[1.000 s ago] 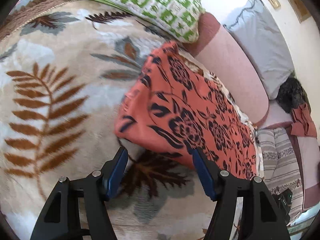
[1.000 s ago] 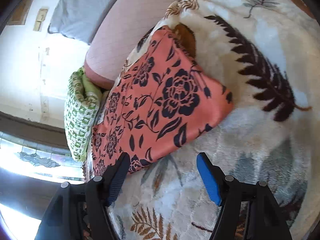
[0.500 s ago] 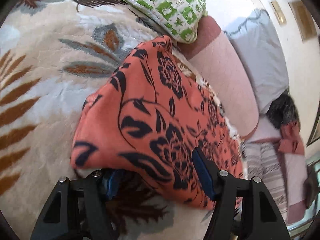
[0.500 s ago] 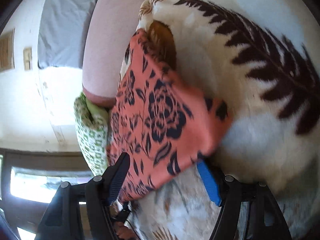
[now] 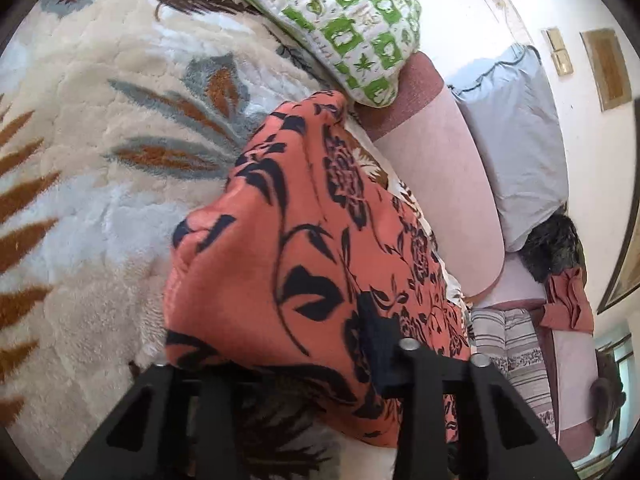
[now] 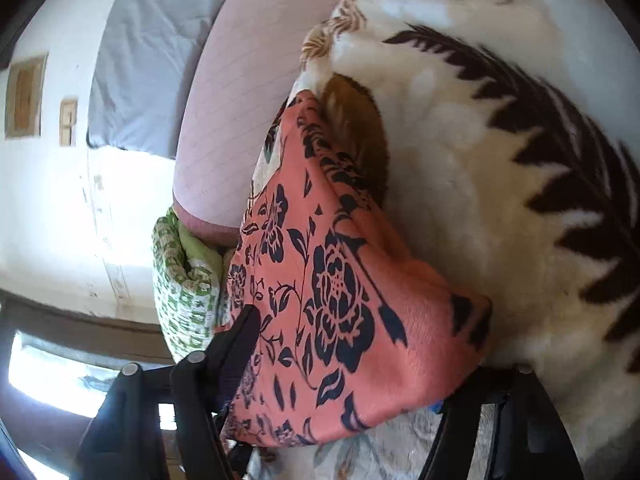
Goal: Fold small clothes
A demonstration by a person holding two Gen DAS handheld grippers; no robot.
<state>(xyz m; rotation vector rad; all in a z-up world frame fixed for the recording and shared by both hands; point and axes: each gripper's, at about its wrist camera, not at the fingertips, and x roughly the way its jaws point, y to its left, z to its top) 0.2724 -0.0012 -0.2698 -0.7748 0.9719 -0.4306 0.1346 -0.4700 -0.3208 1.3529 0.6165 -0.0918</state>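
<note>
An orange cloth with a dark flower print (image 5: 304, 248) lies on a leaf-patterned blanket (image 5: 80, 128). My left gripper (image 5: 296, 356) straddles the cloth's near edge: one finger lies on top of the cloth and the other is hidden under it. The jaws stand wide apart. In the right wrist view the same cloth (image 6: 344, 304) fills the gap of my right gripper (image 6: 352, 360). Its left finger (image 6: 240, 336) rests on the cloth's edge and its right finger is mostly hidden beneath the corner. These jaws also stand wide.
A green-and-white checked pillow (image 5: 344, 12) lies past the cloth's far end. A pink bolster (image 5: 440, 184) and a grey pillow (image 5: 516, 136) sit against the white wall. Striped fabric (image 5: 512, 356) and a rust-coloured garment (image 5: 568, 300) lie at the right.
Both grippers have moved forward onto the cloth. A second ago it lay ahead of the fingertips; now each gripper's fingers sit over and under its edge.
</note>
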